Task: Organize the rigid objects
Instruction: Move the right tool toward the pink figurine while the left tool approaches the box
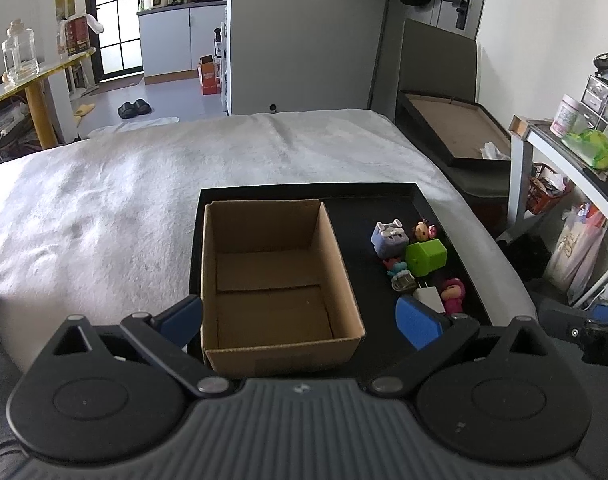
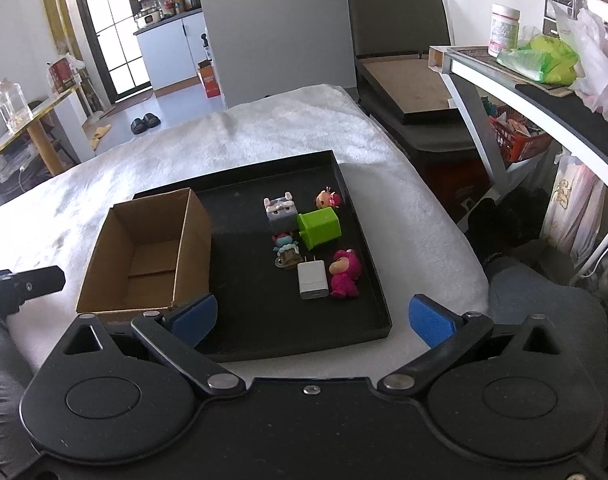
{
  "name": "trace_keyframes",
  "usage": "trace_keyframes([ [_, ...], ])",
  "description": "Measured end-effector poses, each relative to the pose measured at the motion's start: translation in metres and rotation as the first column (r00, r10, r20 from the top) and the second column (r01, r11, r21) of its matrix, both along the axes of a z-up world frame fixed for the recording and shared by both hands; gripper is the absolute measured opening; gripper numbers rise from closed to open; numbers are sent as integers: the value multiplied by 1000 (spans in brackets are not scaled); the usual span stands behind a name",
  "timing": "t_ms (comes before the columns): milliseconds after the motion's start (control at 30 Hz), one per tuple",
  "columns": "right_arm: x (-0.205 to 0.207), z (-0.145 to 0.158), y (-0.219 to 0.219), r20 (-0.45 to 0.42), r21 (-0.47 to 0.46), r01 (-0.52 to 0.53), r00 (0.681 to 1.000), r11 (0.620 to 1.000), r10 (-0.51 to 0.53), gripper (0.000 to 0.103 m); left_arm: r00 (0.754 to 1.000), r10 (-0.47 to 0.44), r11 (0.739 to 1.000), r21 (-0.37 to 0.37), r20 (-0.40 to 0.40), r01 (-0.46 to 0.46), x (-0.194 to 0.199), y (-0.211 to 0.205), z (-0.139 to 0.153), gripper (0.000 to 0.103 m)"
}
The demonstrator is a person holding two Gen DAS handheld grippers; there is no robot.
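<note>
A black tray [image 2: 378,292] lies on a white blanket. In its left half stands an empty cardboard box [image 1: 271,276] [image 2: 143,252]. In its right half lie a green cube [image 2: 319,227], a grey-blue animal block [image 2: 279,212], a small doll head [image 2: 328,199], a teal figure [image 2: 285,249], a white charger [image 2: 312,280] and a pink figure [image 2: 345,274]. My left gripper [image 1: 299,322] is open, its jaws astride the box's near wall. My right gripper [image 2: 312,320] is open over the tray's near edge, just short of the charger.
The white blanket [image 1: 123,200] covers the surface around the tray. A dark chair with a flat box [image 2: 408,76] stands behind on the right. A cluttered shelf [image 2: 544,80] runs along the right side. The left gripper's body [image 2: 19,284] shows at the left of the right wrist view.
</note>
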State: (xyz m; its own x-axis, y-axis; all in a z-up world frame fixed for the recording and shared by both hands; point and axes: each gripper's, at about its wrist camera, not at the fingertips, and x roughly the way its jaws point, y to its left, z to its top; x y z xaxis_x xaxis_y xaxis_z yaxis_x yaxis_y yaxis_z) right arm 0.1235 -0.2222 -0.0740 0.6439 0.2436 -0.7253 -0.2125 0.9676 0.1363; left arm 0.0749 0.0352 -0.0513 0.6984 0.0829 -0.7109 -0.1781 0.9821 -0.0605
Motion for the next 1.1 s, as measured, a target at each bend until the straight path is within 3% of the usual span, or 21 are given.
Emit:
trace_keyframes([
  [500,30,-12,-6,-24,7,-12,1000,1000,12,103,995,101,995,18,5,-101,41,14,-17,102],
  [800,50,-20,-14,-41,19,40,998,999,-39,103,986,166,986,5,13,-166,56,42,-40,101],
  [1100,72,-43,-6,-98,-12,-3,995,1000,2,93,977,213,977,17,9,-213,64,58,-67,97],
])
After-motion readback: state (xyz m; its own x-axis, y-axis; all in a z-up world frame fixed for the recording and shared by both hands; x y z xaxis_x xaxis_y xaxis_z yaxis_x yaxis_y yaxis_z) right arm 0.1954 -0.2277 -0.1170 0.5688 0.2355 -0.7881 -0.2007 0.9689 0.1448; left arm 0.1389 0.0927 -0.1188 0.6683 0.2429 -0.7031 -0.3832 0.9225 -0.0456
